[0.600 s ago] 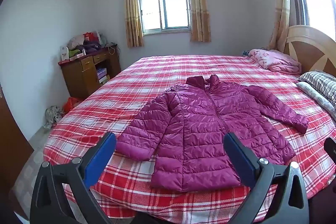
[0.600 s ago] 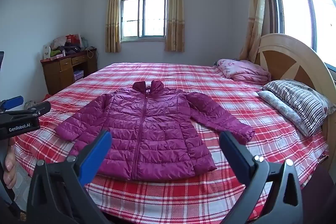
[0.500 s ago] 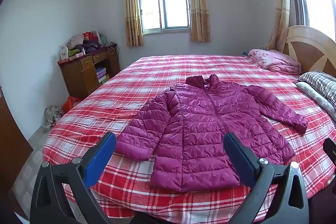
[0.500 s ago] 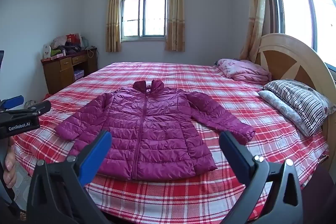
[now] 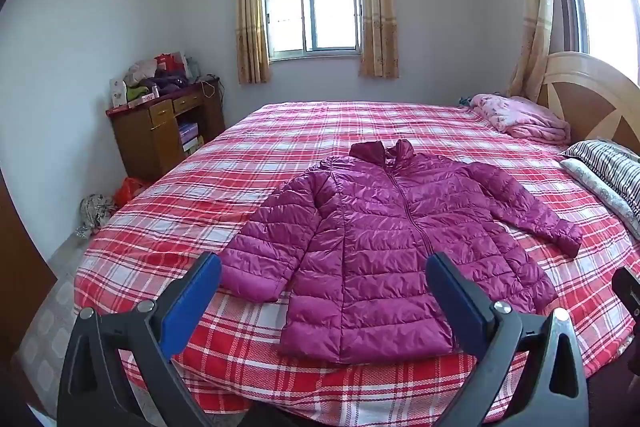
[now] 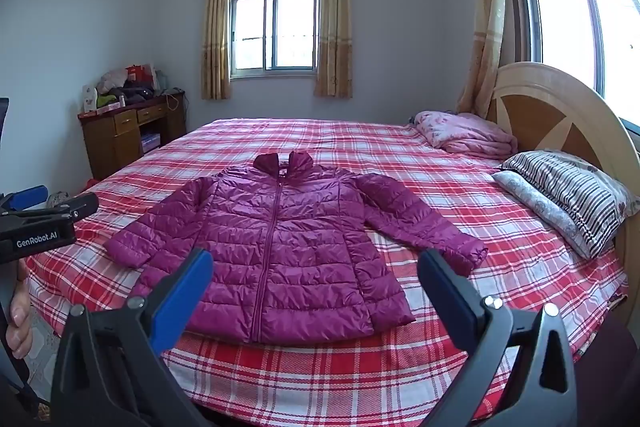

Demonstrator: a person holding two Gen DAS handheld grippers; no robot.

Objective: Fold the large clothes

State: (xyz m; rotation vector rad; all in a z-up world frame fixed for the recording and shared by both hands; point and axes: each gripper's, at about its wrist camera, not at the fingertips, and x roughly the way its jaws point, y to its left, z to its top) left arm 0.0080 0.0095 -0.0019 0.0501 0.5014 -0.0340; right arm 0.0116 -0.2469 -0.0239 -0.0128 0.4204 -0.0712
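Observation:
A magenta quilted puffer jacket (image 5: 384,239) lies flat, front up and zipped, sleeves spread, on a bed with a red plaid cover (image 5: 320,131). It also shows in the right wrist view (image 6: 288,239). My left gripper (image 5: 322,301) is open and empty, held above the bed's near edge short of the jacket's hem. My right gripper (image 6: 314,293) is open and empty, also short of the hem. The left gripper's body (image 6: 40,223) shows at the left edge of the right wrist view.
A folded pink blanket (image 6: 468,135) and striped pillows (image 6: 572,195) lie by the wooden headboard (image 6: 560,115) on the right. A cluttered wooden desk (image 5: 164,131) stands by the left wall. Bags (image 5: 96,211) lie on the floor beside the bed.
Both grippers have shifted only slightly; the jacket has not moved and both grippers stay open.

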